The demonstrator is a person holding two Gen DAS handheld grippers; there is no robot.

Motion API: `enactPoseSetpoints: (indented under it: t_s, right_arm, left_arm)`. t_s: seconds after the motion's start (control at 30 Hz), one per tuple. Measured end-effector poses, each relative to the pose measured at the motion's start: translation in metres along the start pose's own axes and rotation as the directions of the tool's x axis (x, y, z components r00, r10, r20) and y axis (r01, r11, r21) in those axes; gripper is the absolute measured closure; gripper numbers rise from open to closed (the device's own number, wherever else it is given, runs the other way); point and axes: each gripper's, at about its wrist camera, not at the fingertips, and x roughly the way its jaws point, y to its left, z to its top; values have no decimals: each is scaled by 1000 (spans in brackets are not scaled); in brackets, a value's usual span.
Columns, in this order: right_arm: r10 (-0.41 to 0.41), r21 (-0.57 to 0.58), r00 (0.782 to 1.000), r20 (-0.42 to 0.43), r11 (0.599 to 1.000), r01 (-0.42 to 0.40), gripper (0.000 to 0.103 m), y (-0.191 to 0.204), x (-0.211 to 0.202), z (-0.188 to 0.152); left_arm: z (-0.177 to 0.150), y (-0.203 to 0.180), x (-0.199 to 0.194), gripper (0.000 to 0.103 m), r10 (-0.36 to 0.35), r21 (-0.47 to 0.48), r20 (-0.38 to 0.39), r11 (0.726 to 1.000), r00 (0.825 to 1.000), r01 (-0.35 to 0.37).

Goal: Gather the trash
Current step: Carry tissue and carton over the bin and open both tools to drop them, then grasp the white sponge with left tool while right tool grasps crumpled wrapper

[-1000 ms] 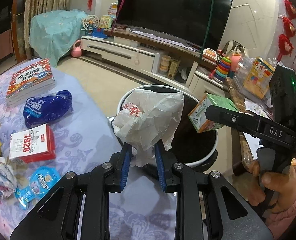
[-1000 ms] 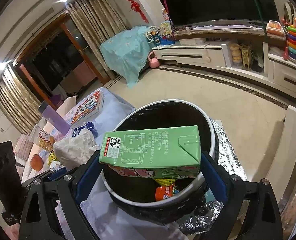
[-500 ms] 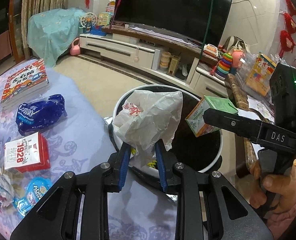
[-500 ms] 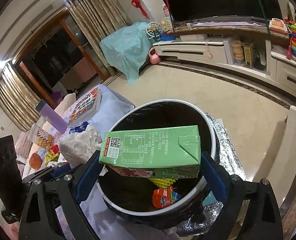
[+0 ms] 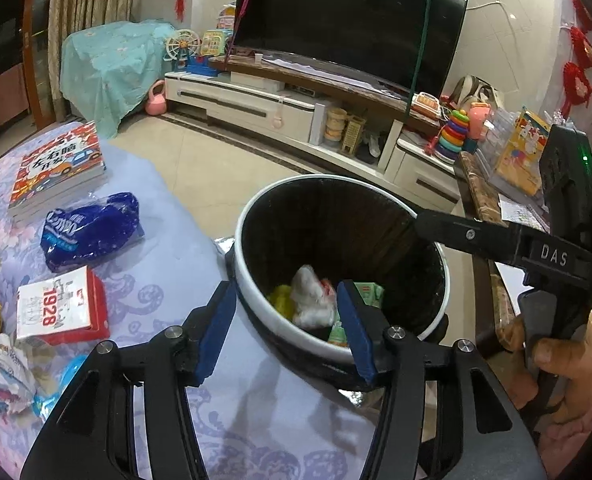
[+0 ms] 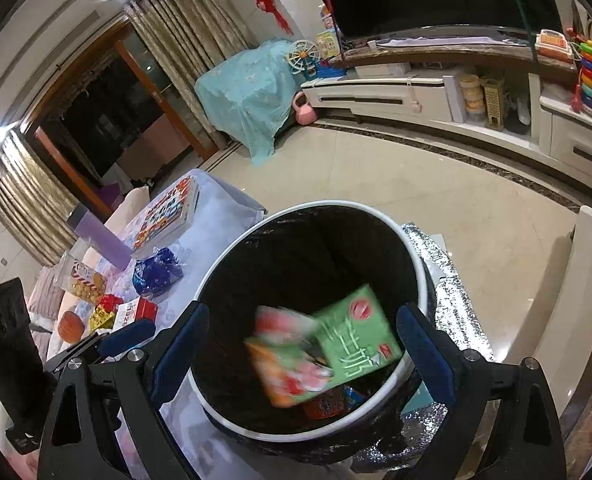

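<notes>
Dropping both loads at once is the step in hand: the left gripper [image 5: 285, 328] is standing with its blue pads parted and nothing between them, its jaws having just been opening, and the crumpled white plastic bag [image 5: 312, 300] is now lying down inside the round black-lined bin with the white rim [image 5: 251, 288], just beside a scrap of yellow. The right gripper [image 6: 304, 340] is also gaping wide over the bin's mouth, empty, while the green rectangular drink carton [image 6: 352, 336] is tumbling, blurred, between and below its pads toward the orange and red wrappers at the bottom; it is not touching either pad. The bin is sitting off the near right edge of the lilac-clothed worktop [image 5: 167, 248]. More rubbish is waiting on that worktop: a blue crinkled plastic packet [image 5: 89, 228] toward the far left edge, a red and white box marked 1928 [image 5: 61, 308] nearer the left edge, and crumpled pale wrappers [image 5: 3, 372] at the near left corner. The next move, as I judge it, is calling for swinging a gripper away from the bin, back over the worktop, and lowering parted pads astride one of those soft wrappers, which will probably be crushing and slipping unless pinched well in from its edge. The picture book [image 5: 55, 164] at the far left corner is likely staying put.
</notes>
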Motion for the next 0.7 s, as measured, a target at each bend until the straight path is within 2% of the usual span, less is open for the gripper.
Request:
enactPoseSetpoints:
  t_s: [0.33,0.7]
  right_arm:
    - [25,19,999,29,999,-25,7,14,-15,-15]
    - [96,-24,995,1,995,-96,6,63,-10,-57]
  left_arm:
    - [-32,23,-27,39,30,-84,18,996,999,-29]
    - [-86,79,-75,39,108,-232,22,967,994,-100]
